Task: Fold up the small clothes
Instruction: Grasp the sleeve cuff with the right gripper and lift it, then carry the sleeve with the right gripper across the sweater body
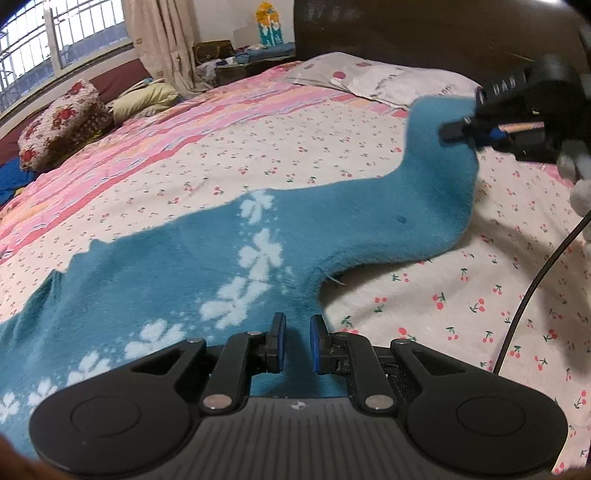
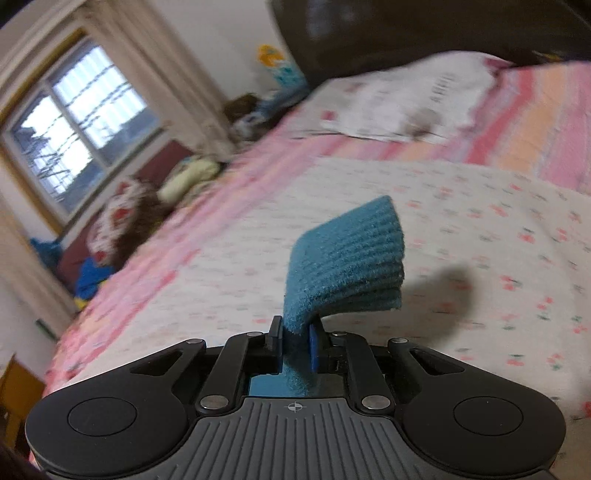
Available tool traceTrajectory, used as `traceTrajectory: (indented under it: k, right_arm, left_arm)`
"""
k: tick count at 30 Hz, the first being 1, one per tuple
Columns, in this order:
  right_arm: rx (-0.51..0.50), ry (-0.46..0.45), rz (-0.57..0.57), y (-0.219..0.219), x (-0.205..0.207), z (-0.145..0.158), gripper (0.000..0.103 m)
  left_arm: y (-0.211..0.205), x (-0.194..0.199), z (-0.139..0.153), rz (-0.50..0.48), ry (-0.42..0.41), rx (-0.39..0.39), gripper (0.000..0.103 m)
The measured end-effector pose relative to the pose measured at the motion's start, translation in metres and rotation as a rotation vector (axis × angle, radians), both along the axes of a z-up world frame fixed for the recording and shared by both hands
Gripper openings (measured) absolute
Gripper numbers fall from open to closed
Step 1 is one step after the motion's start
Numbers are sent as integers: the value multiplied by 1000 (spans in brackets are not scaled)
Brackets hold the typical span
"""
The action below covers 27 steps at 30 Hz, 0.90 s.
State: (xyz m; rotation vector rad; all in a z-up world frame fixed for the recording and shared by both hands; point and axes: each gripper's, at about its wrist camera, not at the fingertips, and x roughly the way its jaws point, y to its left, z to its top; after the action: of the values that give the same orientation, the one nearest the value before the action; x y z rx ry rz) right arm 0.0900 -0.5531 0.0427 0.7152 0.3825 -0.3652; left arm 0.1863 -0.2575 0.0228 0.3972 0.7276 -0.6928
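Observation:
A small teal fuzzy sweater (image 1: 177, 266) with white flower prints lies on the cherry-print bedsheet (image 1: 443, 295). Its sleeve (image 1: 436, 173) rises to the upper right. My right gripper (image 1: 469, 129) is shut on the sleeve's cuff and holds it above the bed. In the right wrist view the ribbed cuff (image 2: 354, 262) sticks up from between that gripper's (image 2: 297, 339) fingers. My left gripper (image 1: 298, 332) is open with a narrow gap, low over the sweater's body near the armpit, holding nothing.
Pillows (image 1: 388, 79) lie by the dark headboard (image 1: 406, 29). A floral cushion (image 1: 62, 122) and bedding sit at the far left under the window (image 1: 55, 40). A black cable (image 1: 535, 288) hangs at the right. Bare sheet lies right of the sweater.

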Motion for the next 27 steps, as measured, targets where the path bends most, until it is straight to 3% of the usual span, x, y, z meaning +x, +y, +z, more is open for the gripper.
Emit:
traceTrajectory:
  k: [11, 19, 27]
  right_arm:
    - [-142, -37, 283, 111, 53, 52, 13]
    - [-203, -11, 455, 200, 91, 61, 13]
    - [-263, 47, 596, 287, 122, 48, 13]
  left_arm:
    - [65, 10, 14, 100, -11, -59, 21]
    - [132, 17, 16, 202, -20, -72, 21]
    - [206, 17, 4, 311, 3, -89, 21]
